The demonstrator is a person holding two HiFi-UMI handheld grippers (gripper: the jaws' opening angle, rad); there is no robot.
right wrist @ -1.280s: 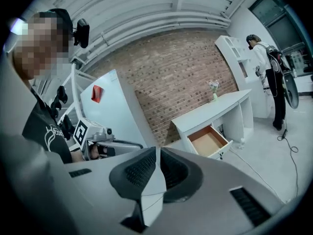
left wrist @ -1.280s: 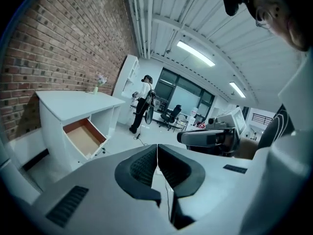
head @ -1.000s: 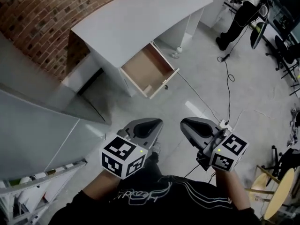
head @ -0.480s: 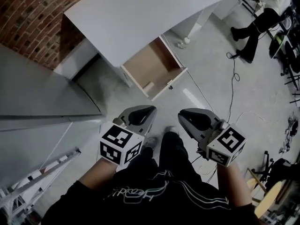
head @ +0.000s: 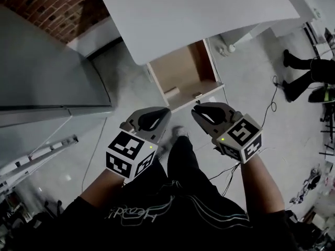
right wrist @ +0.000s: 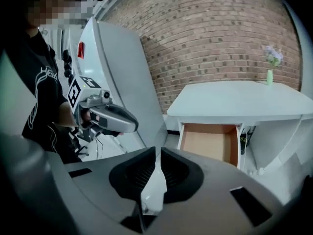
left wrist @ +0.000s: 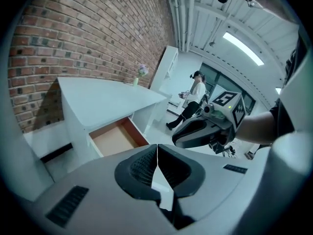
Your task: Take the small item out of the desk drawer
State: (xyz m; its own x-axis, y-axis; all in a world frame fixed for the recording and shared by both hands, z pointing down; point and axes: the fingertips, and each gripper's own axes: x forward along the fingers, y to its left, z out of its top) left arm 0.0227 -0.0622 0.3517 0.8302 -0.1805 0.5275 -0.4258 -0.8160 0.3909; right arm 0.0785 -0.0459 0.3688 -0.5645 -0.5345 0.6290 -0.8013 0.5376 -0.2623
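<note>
The white desk [head: 199,9] has its drawer [head: 182,71] pulled out, showing a brown wooden bottom. A small pale item [head: 171,91] lies near the drawer's front left corner. Just short of the drawer front, my left gripper [head: 167,110] and right gripper [head: 194,111] are side by side, both shut and empty. In the left gripper view the shut jaws [left wrist: 157,146] point toward the drawer [left wrist: 115,138], with the right gripper [left wrist: 200,131] beside them. In the right gripper view the shut jaws [right wrist: 157,152] face the drawer [right wrist: 209,142], with the left gripper [right wrist: 110,119] at the left.
A grey cabinet [head: 47,72] stands at the left against a brick wall [head: 57,4]. A cable [head: 272,106] runs over the floor at the right, near a person's legs [head: 303,69]. A small vase of flowers [right wrist: 270,75] stands on the desk. My own legs are below the grippers.
The desk and drawer have come much closer and now sit right in front of both grippers. Both grippers stay shut and side by side.
</note>
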